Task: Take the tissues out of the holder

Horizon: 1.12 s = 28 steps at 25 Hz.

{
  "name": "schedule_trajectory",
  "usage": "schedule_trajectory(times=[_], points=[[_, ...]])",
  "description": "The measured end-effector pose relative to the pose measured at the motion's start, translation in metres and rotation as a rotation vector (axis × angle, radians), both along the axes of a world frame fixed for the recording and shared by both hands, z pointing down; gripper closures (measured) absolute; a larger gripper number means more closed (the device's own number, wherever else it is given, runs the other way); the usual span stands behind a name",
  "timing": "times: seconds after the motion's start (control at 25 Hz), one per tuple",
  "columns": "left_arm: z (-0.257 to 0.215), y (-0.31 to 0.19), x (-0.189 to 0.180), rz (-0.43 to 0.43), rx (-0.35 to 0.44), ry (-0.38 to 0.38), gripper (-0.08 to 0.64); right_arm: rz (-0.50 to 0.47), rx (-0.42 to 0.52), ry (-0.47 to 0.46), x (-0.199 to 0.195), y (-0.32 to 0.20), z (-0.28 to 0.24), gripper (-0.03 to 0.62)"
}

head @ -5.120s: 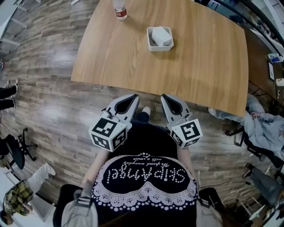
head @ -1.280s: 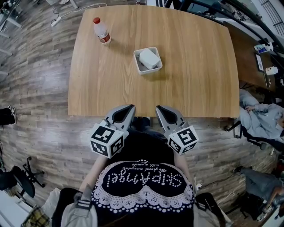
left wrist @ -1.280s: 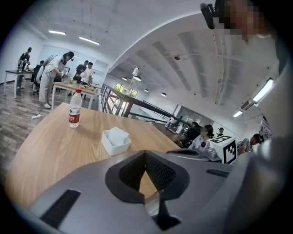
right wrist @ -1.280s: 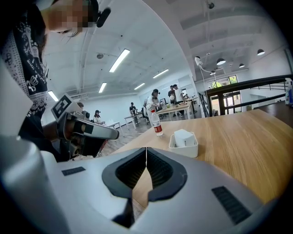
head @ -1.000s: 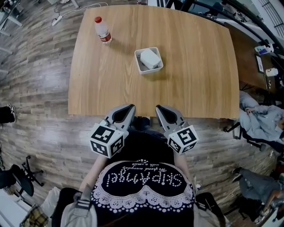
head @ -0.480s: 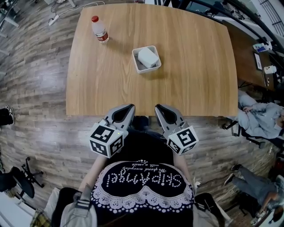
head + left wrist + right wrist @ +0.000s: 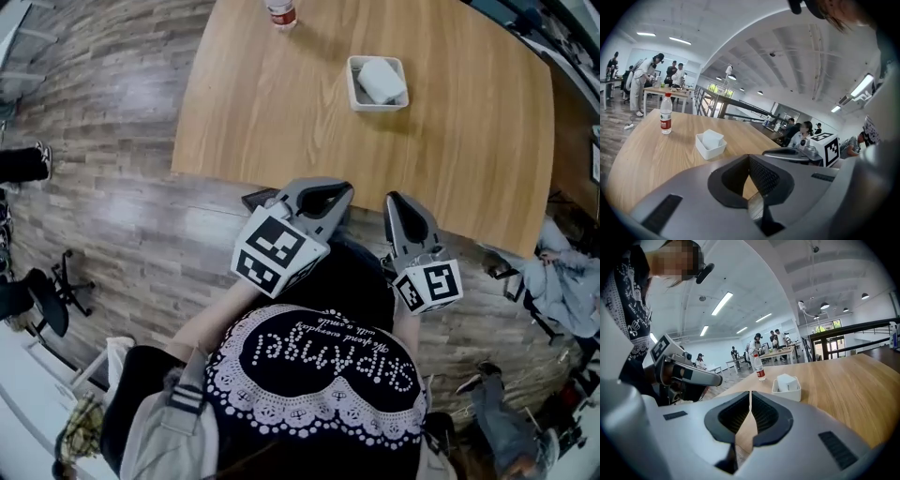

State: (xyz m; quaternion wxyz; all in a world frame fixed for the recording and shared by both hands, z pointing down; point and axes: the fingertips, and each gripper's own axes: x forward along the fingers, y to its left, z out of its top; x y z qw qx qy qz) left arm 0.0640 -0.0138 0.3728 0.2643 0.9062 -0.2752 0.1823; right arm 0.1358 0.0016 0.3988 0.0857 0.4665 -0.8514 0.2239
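- Open-plan office with people at other desks in the background. A wooden bench (image 7: 281, 103) fills the top of the head view.
- The tissues (image 7: 382, 80) sit inside the white holder (image 7: 354, 94), upper right of the head view, untouched.
- The left gripper (image 7: 323, 186) and right gripper (image 7: 397, 199) hang at the bench's near edge, mid-frame, well apart from the holder.
- Both sets of fingers are clenched with nothing between them.
- Risk 1: if the fingers arrive clenched, they ram the pack or shove the holder across the bench. They need to spread before the approach.
- Risk 2: the holder looks light and sits loose. Pulling the pack with one gripper likely drags or lifts the holder too. The other gripper should pin the rim.
- Risk 3: the pack fills most of the holder, so there is little wall clearance. Fingers may catch the rim, or pinch only the soft top, which slips or tears.
- Risk 4: the bottle (image 7: 281, 13) stands at the top edge, left of the holder. A wide swing by the left gripper could tip it.
- Risk 5: it's a long reach across the bench, and a shallow approach angle makes a clean top grab harder.
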Motion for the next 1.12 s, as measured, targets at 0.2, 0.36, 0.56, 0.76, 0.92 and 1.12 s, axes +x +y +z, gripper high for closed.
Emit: schedule_trajectory(times=[0.2,0.36,0.56,0.76,0.92,1.12], points=[[0.022,0.03,-0.004,0.138,-0.076,-0.009,0.554,0.009,-0.037,-0.006,-0.022,0.007,0.018,0.58],[0.027,0.037,-0.002,0.168,-0.129,-0.003,0.554,0.011,-0.058,-0.009,-0.023,0.008,0.022,0.58],[0.03,0.043,0.007,0.223,-0.139,-0.028,0.554,0.014,-0.063,-0.011,-0.024,0.006,0.022,0.58],[0.029,0.044,0.015,0.276,-0.118,-0.048,0.554,0.034,-0.065,0.002,-0.016,0.002,0.024,0.58],[0.03,0.039,0.007,0.252,-0.129,-0.041,0.554,0.038,-0.055,0.059,-0.013,-0.009,0.027,0.578],[0.035,0.024,-0.009,0.16,-0.162,-0.013,0.554,0.037,-0.055,0.106,-0.01,-0.047,0.043,0.454]])
